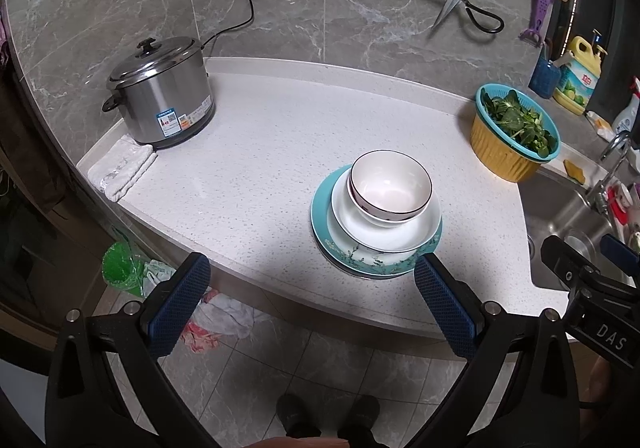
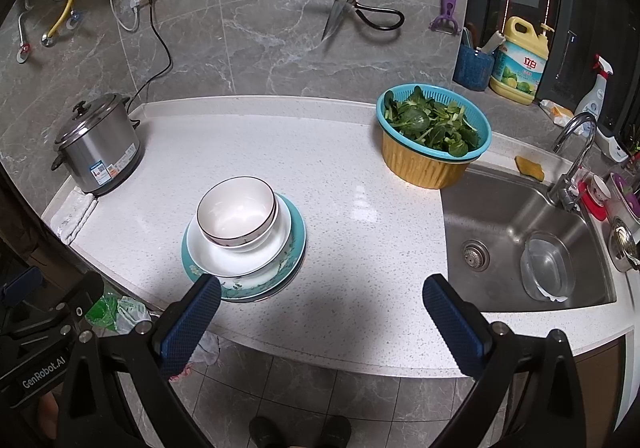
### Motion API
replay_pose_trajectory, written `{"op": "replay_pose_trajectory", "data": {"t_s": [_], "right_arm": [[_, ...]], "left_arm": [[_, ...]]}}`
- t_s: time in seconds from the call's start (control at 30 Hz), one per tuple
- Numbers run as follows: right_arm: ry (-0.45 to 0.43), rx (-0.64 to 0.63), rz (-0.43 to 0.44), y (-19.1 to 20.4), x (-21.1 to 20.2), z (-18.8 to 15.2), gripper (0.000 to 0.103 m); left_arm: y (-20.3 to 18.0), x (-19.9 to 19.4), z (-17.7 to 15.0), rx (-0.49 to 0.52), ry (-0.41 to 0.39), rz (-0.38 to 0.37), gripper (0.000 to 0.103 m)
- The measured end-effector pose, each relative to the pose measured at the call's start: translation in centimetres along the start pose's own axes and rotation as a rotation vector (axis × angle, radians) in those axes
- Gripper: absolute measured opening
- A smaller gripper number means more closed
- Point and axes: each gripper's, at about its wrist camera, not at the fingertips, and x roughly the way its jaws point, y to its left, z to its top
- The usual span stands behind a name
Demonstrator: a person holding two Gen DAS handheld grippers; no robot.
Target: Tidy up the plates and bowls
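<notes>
A white bowl with a dark rim (image 1: pixel 390 186) (image 2: pixel 237 212) sits in a shallow white dish (image 1: pixel 384 236) (image 2: pixel 236 260), which rests on a teal flowered plate (image 1: pixel 322 204) (image 2: pixel 298 232) near the counter's front edge. My left gripper (image 1: pixel 312 272) is open and empty, held in front of the counter edge, its right fingertip just before the plate. My right gripper (image 2: pixel 322 294) is open and empty, to the right of the stack, its left fingertip over the plate's front rim.
A steel rice cooker (image 1: pixel 160 96) (image 2: pixel 98 146) stands at the back left with a folded cloth (image 1: pixel 120 168) beside it. A basket of greens (image 1: pixel 516 128) (image 2: pixel 434 138) sits by the sink (image 2: pixel 520 232), which holds a glass bowl (image 2: pixel 546 266). Scissors (image 2: pixel 348 8) hang on the wall.
</notes>
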Motion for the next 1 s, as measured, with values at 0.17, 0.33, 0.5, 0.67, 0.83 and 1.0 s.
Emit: {"op": "replay_pose_trajectory", "data": {"t_s": [0.17, 0.33, 0.5, 0.67, 0.83, 1.0], "right_arm": [[0.001, -0.001, -0.001, -0.09, 0.05, 0.07, 0.103], [0.001, -0.002, -0.001, -0.1, 0.07, 0.08, 0.103], [0.002, -0.002, -0.002, -0.06, 0.05, 0.08, 0.103], [0.002, -0.003, 0.0, -0.36, 0.29, 0.05, 0.103], [0.003, -0.003, 0.001, -0.36, 0.3, 0.05, 0.103], [0.004, -0.003, -0.002, -0.29, 0.29, 0.14, 0.103]], "left_arm": [[-0.07, -0.1, -0.07, -0.003, 0.0, 0.001, 0.103], [-0.09, 0.28, 0.13, 0.003, 0.003, -0.003, 0.103], [-0.19, 0.43, 0.15, 0.004, 0.004, -0.003, 0.103], [-0.15, 0.39, 0.06, 0.005, 0.005, -0.004, 0.103], [-0.41, 0.48, -0.02, 0.005, 0.006, -0.004, 0.103], [-0.53, 0.39, -0.05, 0.004, -0.008, 0.01, 0.103]]}}
